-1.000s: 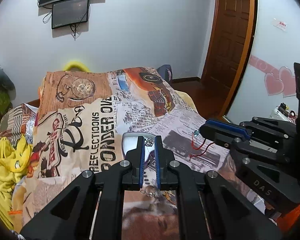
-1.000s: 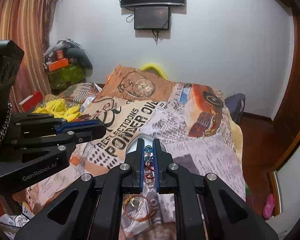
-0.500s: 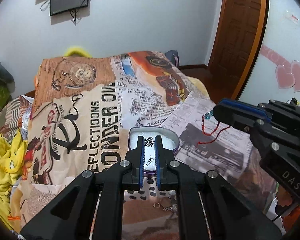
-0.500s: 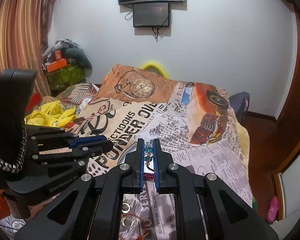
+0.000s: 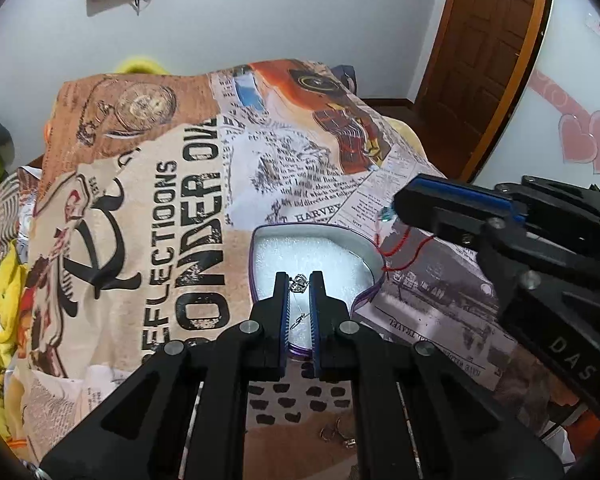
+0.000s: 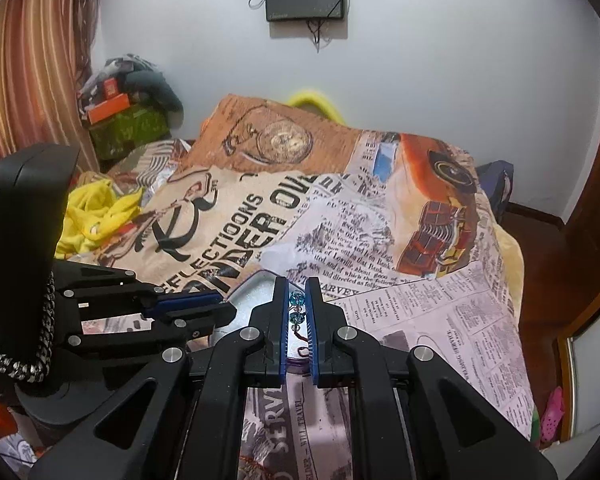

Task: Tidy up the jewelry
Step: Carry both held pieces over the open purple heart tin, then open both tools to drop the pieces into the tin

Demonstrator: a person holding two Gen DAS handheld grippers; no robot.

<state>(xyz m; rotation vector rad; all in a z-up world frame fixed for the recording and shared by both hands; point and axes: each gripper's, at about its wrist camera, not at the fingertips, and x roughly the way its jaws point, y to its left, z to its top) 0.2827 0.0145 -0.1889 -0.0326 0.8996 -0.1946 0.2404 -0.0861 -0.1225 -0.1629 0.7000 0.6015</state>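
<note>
An open heart-shaped tin (image 5: pixel 312 246) with white foam lining lies on the printed bedspread. My left gripper (image 5: pixel 300 283) is shut on a small silver pendant (image 5: pixel 299 282) with a thin chain, held just over the tin's foam. My right gripper (image 6: pixel 297 300) is shut on a red cord bracelet with blue-green beads (image 6: pixel 297 299). In the left wrist view the right gripper (image 5: pixel 400 210) hovers by the tin's right rim, the red cord (image 5: pixel 400 254) dangling below it. In the right wrist view the tin (image 6: pixel 256 292) sits under both grippers, with the left gripper (image 6: pixel 220 310) at the left.
The printed bedspread (image 5: pixel 180 184) covers the bed. Loose rings (image 5: pixel 334 434) lie on it near me. Yellow cloth (image 6: pixel 96 212) lies at the bed's left side. A wooden door (image 5: pixel 484 48) stands at the right, and clutter (image 6: pixel 128 120) piles in the far left corner.
Both grippers have moved forward and down toward the tin, which now sits right under their tips. Each keeps hold of its piece of jewelry.
</note>
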